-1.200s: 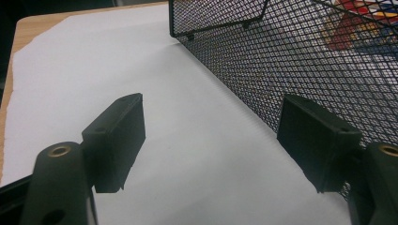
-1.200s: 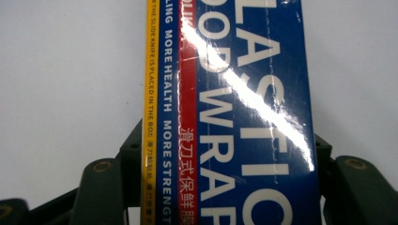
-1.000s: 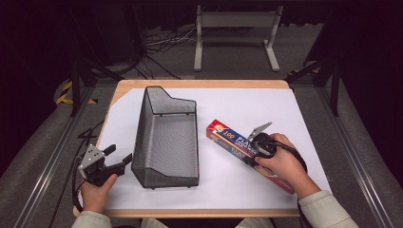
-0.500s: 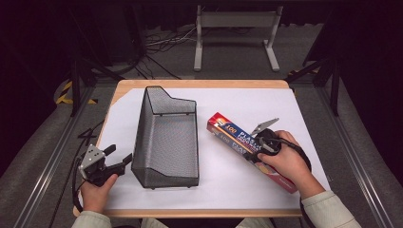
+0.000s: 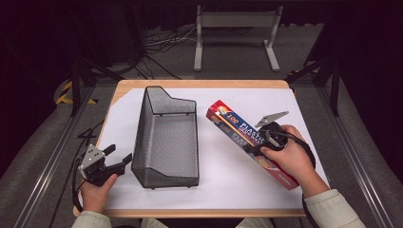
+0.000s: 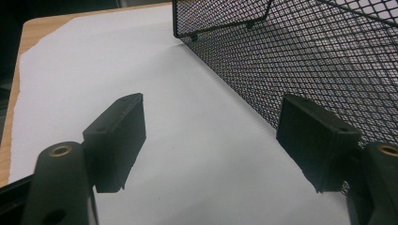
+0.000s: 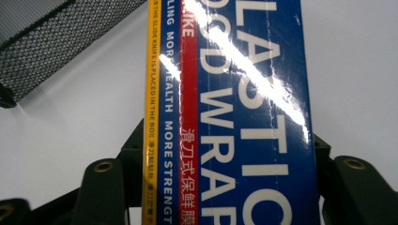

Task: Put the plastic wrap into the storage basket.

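The long blue-and-red cardboard box of plastic wrap [image 5: 247,137] sits clamped across its width in your right gripper [image 5: 266,137] — tilted above the white paper beside the black wire-mesh basket [image 5: 166,137] (presumably its destination). Your left gripper [image 5: 111,159] rests open, empty.

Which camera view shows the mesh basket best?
The high view: the whole mesh basket appears there. The left gripper view shows its side wall close; the right gripper view shows just a corner.
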